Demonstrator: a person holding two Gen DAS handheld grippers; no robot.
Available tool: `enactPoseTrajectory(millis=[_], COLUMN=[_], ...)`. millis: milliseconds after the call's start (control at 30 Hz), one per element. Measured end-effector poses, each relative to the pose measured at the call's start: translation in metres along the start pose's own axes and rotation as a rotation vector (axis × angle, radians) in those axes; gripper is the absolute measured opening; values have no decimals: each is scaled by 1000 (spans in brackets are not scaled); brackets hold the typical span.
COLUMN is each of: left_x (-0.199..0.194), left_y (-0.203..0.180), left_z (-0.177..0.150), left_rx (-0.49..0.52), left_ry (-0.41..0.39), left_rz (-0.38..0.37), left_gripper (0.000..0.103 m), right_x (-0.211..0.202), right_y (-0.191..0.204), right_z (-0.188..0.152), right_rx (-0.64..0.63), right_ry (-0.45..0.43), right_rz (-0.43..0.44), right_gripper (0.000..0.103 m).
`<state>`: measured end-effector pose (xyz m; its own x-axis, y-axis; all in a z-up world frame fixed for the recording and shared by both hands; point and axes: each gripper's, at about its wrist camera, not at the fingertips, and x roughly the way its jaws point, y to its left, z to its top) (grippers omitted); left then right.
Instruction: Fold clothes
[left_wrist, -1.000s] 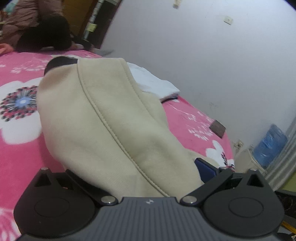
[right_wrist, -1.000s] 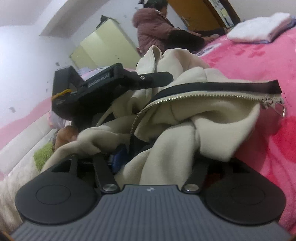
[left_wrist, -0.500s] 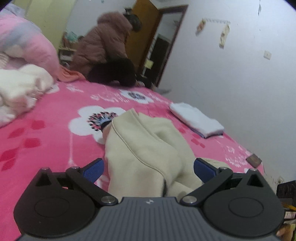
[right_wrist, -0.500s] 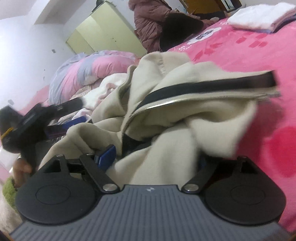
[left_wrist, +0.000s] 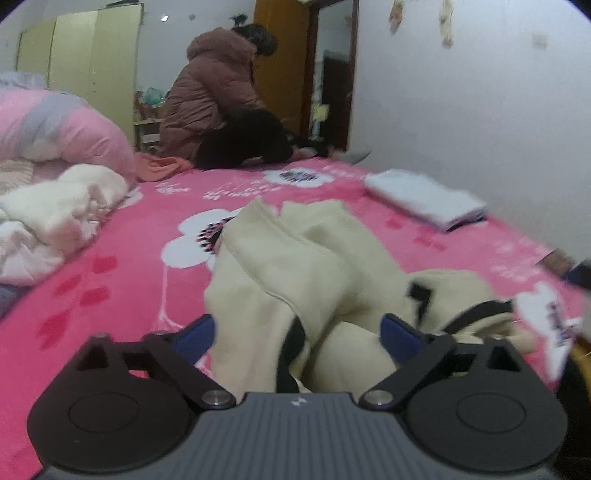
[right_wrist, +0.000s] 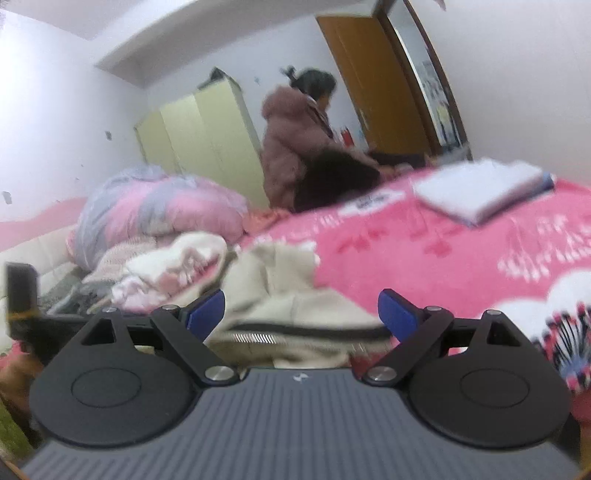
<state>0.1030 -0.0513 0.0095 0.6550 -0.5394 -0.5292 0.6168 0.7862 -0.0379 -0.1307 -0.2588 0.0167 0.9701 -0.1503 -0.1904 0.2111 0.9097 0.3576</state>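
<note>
From my seat the biggest thing in both views is the bed (left_wrist: 122, 258), covered in a bright pink blanket printed with white flowers. At its far end a person in a puffy brownish coat (left_wrist: 207, 92) sits bent over something dark; behind them are a yellow-green wardrobe (left_wrist: 92, 66) and a wooden door (right_wrist: 369, 85). A pink and lilac quilt (right_wrist: 162, 210) is bunched up at the head side, with a heap of whitish and pale pink laundry (left_wrist: 59, 214) just beside it.

The cream jacket (left_wrist: 295, 266) I am working on lies crumpled on the blanket right in front of both tools. In the left wrist view it spreads from between the blue pads out toward the middle of the bed, with black trim showing along its folds. In the right wrist view its metal zipper (right_wrist: 251, 336) runs across just ahead of the tool, though the frame is blurred.

A folded white stack (left_wrist: 424, 199) sits near the wall side of the bed, well apart from the jacket.

My left gripper (left_wrist: 295, 328) has its jaws spread wide, with jacket cloth lying between the pads but nothing pinched. My right gripper (right_wrist: 301, 308) is likewise spread apart, hovering over the zipper edge with no grip on it. I can see part of the left tool's black body at the left edge of the right wrist view.
</note>
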Motion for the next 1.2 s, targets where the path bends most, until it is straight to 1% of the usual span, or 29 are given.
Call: enactPoseTrajectory(millis=[33,100,133,167,200,233,267,300,333,400,433,467,533,567,667,700,733,767,800,833,867,900,933,967,1000,1033,1067,1133,1200], left_x=[4,9,8,5,1,-5,-11,-16,-20,-26,-30,-33,-36,-36,-31,-28,-25,-22,-22,-21,-20,-18,-16,-14,-12,-9,-6,-1,2], left_y=[3,11,18,25,32,42,55,70,85,113,124,132,138,139,127,121,115,110,103,97,92,87,86,85,85,86,88,91,94], left_z=[1,1,0,-1,-2,-3,-4,-6,-9,-19,-26,-33,-47,-54,-70,-74,-78,-80,-82,-82,-80,-78,-77,-75,-74,-74,-73,-68,-62], left_rx=[-27,-97,-146,-179,-204,-246,-296,-358,-427,-523,-570,-618,-692,-713,-728,-728,-723,-708,-677,-647,-619,-591,-574,-567,-566,-573,-583,-590,-579], left_ry=[16,39,42,34,23,8,-9,-15,-18,0,6,14,34,41,87,106,119,121,117,121,128,135,141,141,140,141,141,137,126], left_rz=[14,31,29,54,90,133,178,202,215,206,181,141,39,4,-21,-20,-9,12,40,64,87,110,127,140,148,147,143,134,132], left_gripper=[71,62,51,37,33,32,32,32,32,36,46,64,78,79,82,82,82,81,81,77,64,58,51,35,27,23,19,16,15], right_x=[3,11,17,24,34,42,50,58,66,79,85,92,102,109,140,153,167,178,184,189,193,188,183,180,177,175,172,166,159], right_y=[3,9,13,15,15,13,7,1,-9,-28,-38,-48,-63,-72,-105,-119,-133,-142,-143,-145,-145,-133,-121,-113,-106,-98,-91,-81,-73], right_z=[3,8,10,11,13,15,19,23,27,33,35,37,42,43,48,46,41,33,24,15,7,5,2,-3,-8,-13,-18,-25,-30], right_rx=[-14,-73,-114,-160,-209,-234,-228,-217,-175,-77,-32,10,54,81,239,326,427,506,532,559,569,499,440,430,425,421,417,424,444], right_ry=[-16,-38,-46,-50,-48,-42,-26,-9,13,63,88,111,131,146,216,256,313,363,398,434,463,459,458,474,486,497,508,521,529], right_rz=[8,22,25,16,3,-11,-29,-45,-52,-44,-36,-27,7,29,96,141,179,186,191,196,202,213,225,247,253,259,265,278,292], right_gripper=[90,90,90,90,90,89,89,88,87,87,87,87,87,87,87,88,88,88,88,87,86,85,79,74,65,56,53,46,42])
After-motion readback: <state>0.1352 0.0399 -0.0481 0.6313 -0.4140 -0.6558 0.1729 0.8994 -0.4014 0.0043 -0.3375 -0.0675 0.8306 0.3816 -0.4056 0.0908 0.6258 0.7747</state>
